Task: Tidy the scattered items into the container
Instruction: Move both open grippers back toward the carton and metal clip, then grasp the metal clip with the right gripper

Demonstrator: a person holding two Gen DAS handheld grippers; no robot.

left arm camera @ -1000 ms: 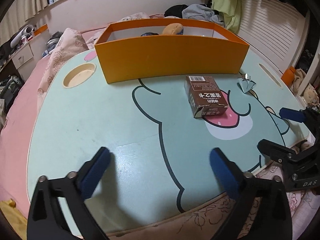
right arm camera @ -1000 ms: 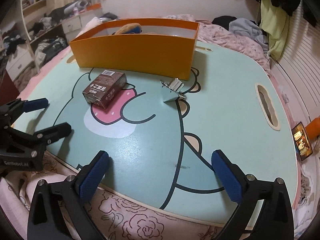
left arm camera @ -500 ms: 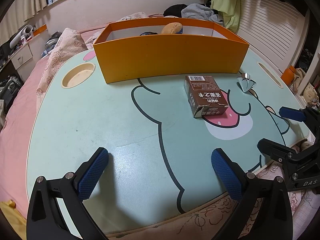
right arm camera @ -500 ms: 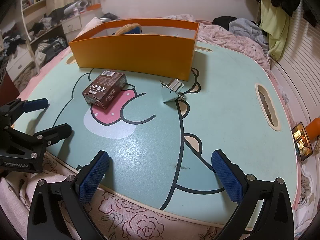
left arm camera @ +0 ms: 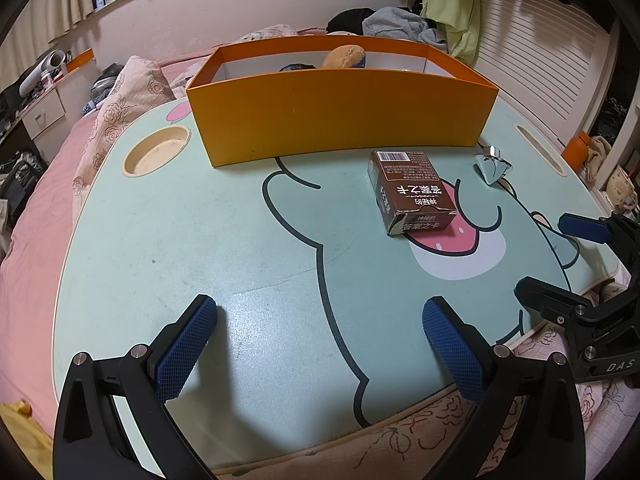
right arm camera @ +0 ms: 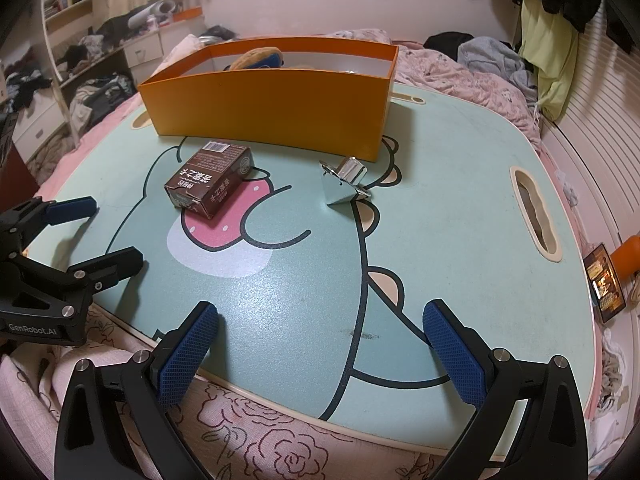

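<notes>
On a mint-green lap table (left arm camera: 180, 240) with a smooth printed cartoon face, two loose items are lying in front of the orange container (left arm camera: 340, 120). That container is looking like thin folded cardboard, long and rectangular, white inside, open on top, sitting at the far side of the table. Inside it a tan rounded plush-looking thing (left arm camera: 344, 56) is poking above the rim, with something dark blue beside it; can't tell what.

Brown carton (left arm camera: 412, 192), glossy printed cardboard, box-shaped with a barcode end and a dented near end, is lying flat just in front of the container, partly over the pink printed tongue. To its right, apart from it, a small shiny metal clip (right arm camera: 344, 184), chrome-like, wedge-shaped with folded handles, is resting near the container's right corner.

Left gripper (left arm camera: 316, 332) is hovering over the table's near edge, jaws spread wide, gripping nothing; its pads (left arm camera: 184, 344) are showing blue, diamond-textured rubber on black rigid arms. Right gripper (right arm camera: 320, 336) is hanging over the near right edge, equally wide apart and empty, same knurled blue pads (right arm camera: 188, 352).

Table is having a round recessed cup hole (left arm camera: 156, 152) at left and an oval handle slot (right arm camera: 536, 216) at right. Pink rose-print quilt (right arm camera: 256, 432), soft fabric, is lying under the table's front edge.
</notes>
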